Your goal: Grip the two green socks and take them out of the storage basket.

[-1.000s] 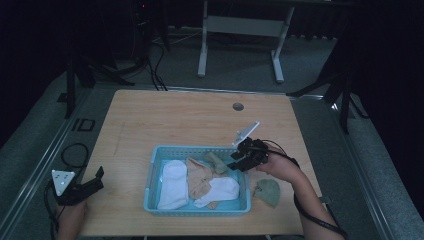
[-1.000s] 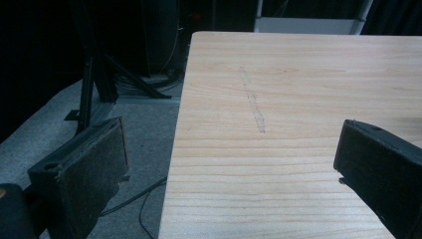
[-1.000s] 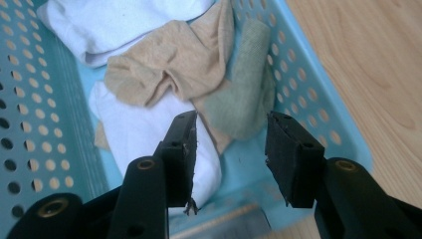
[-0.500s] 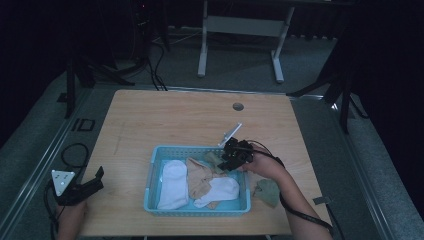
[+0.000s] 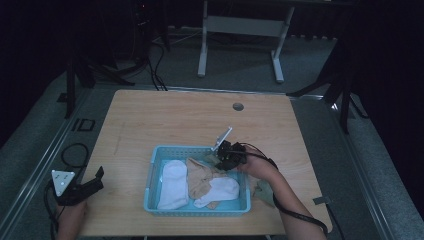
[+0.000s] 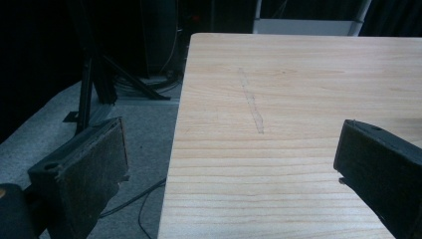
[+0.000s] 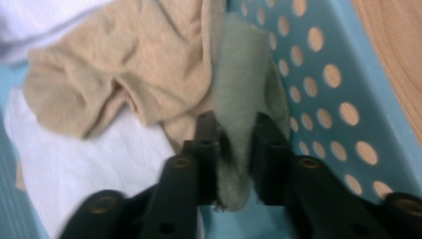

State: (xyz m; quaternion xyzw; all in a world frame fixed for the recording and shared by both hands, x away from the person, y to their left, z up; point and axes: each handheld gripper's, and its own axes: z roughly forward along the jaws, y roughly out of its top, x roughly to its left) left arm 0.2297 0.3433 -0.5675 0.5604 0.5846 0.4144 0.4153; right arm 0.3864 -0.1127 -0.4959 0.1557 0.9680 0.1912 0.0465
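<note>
While the right gripper reaches into the far right corner of the blue basket, its jaws are pinched together on a grey-green sock, with only the thickness of the cloth between them. In the right gripper view the sock rises from between the black jaws and leans against the basket's perforated wall, just beside a tan sock that lies crumpled over a white sock. From the high view the right gripper sits over the basket's far rim, its grey plate tilted up toward the far side of the table, and the person's right hand comes in from the near right edge. Inside the basket, a white sock lies along the left half, a tan sock is in the middle, and another white piece rests on the near right. Another grey-green sock lies on the table just outside the basket's right wall, partly under the person's forearm.

The left gripper rests at the near left corner of the table, well apart from the basket. In the left gripper view its two jaws stand wide apart with nothing between them, above bare wood and the table's left edge, with the grey floor beyond.
</note>
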